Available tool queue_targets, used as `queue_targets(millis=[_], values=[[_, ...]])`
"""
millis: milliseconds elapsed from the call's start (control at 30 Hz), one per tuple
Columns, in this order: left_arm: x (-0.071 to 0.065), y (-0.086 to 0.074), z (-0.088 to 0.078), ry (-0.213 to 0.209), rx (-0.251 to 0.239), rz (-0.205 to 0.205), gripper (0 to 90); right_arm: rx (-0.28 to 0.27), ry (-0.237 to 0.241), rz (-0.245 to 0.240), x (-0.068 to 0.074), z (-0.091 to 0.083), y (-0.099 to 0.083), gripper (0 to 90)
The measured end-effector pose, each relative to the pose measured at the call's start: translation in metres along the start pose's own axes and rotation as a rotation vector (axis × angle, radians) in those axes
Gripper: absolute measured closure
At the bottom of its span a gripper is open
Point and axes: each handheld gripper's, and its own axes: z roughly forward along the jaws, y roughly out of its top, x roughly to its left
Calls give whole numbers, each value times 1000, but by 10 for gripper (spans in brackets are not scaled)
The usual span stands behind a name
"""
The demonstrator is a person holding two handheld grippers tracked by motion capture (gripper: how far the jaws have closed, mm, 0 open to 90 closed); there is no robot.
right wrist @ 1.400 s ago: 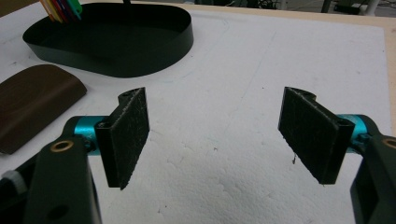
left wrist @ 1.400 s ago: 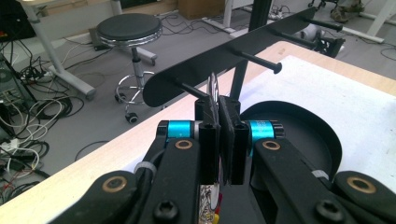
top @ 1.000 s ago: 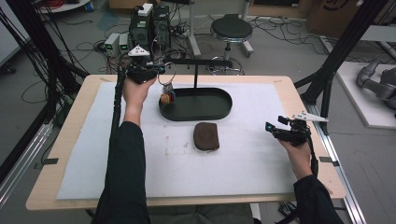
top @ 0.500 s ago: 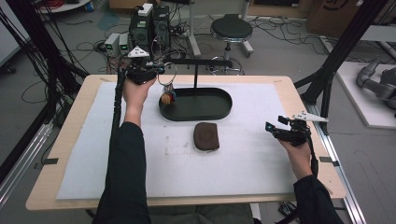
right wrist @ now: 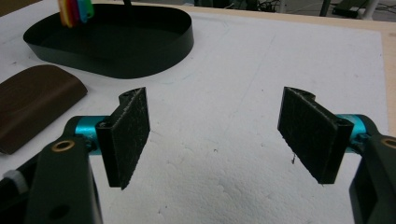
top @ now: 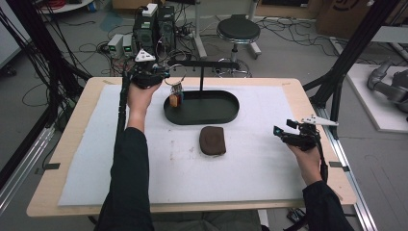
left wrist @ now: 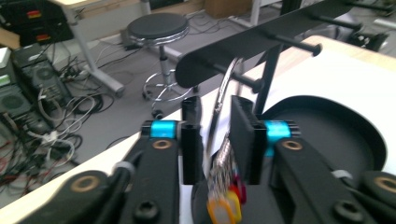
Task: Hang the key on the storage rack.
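From the high view, the left gripper [top: 163, 77] is held up at the far left end of the black oval tray [top: 226, 113], level with the left tip of the black hook rack [top: 202, 64] that rises from that tray. A metal key ring [top: 177, 77] hangs from the rack there, with its keys and coloured tags [top: 175, 98] dangling over the tray's left end. A brown pouch [top: 212, 140] lies on the white mat [top: 82, 163] just in front of the tray. The right gripper [top: 284, 135] rests well to the right of the tray, near the tabletop [top: 308, 101] edge.

In the left gripper view, the left gripper [left wrist: 215, 135] has just been opening; its jaws now stand a little apart with the key ring [left wrist: 224, 93] passing between them, hooked on a rack [left wrist: 261, 42] peg, and the pads are not pressing it.

In the right gripper view, the right gripper [right wrist: 215, 126] has its jaws wide apart over bare mat [right wrist: 261, 60], with the tray [right wrist: 140, 51] and pouch [right wrist: 32, 102] beyond.
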Motion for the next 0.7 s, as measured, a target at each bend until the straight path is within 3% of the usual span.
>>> queue_targets(millis=[100, 233, 600, 700], values=[[3, 0, -4, 9, 16, -40, 572, 4, 1, -1, 0, 0, 0, 255], [-1, -3, -12, 10, 24, -22, 456, 2, 1, -2, 0, 0, 0, 255], [-25, -24, -56, -75, -30, 55, 359, 11, 1, -11, 2, 1, 0, 255], [-31, -34, -68, -100, -58, 53, 334, 13, -1, -13, 2, 1, 0, 255]])
